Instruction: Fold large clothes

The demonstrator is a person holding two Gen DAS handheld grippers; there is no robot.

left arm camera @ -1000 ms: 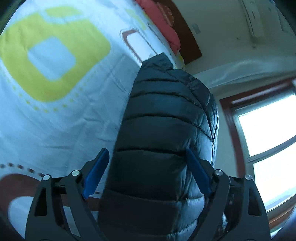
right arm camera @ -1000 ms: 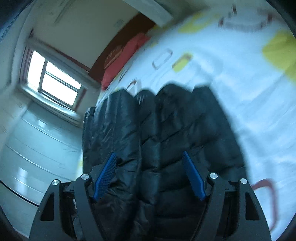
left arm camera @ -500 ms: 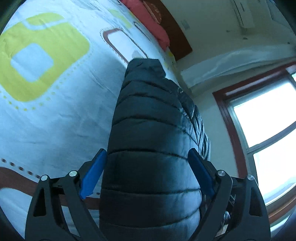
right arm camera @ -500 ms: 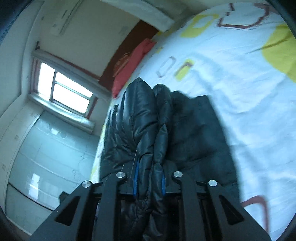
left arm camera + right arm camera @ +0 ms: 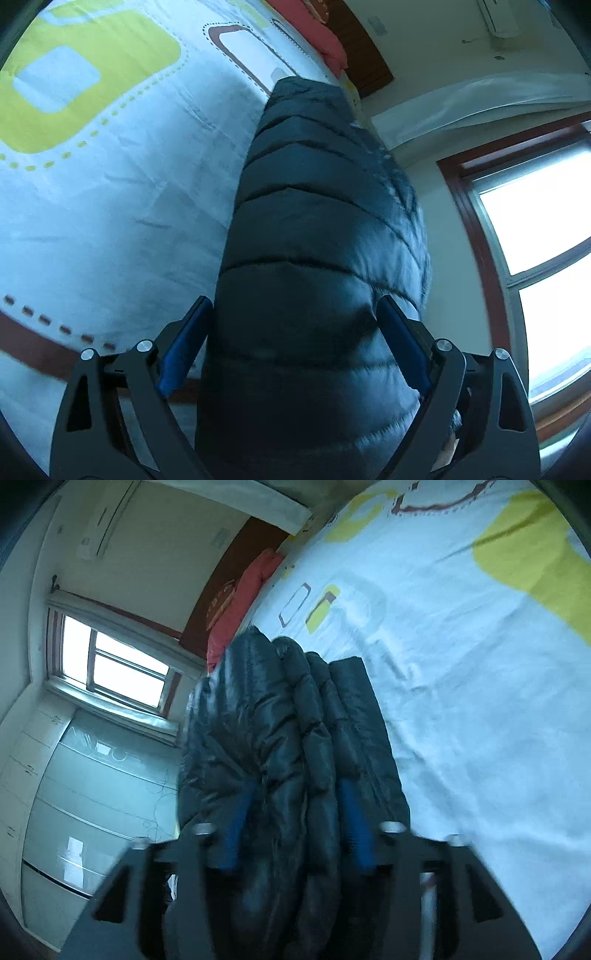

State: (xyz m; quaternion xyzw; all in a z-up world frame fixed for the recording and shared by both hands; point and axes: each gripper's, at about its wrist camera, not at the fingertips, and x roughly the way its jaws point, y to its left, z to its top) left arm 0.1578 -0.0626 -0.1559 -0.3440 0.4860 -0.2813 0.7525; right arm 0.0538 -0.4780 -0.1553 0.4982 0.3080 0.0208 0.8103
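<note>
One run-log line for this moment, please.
folding jacket on bed | left gripper: open wide, jacket between pads | right gripper: jaws just opened, jacket fold between them

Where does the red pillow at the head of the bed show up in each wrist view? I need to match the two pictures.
Left wrist: red pillow at the top edge, just right of centre, beyond the far end of the black puffer jacket.
Right wrist: red pillow upper left of centre, above the jacket.
Shared landmark: the dark wooden headboard right behind the pillow.

Motion blur smears the right hand-held gripper (image 5: 295, 819); its grip seems unclear.
</note>
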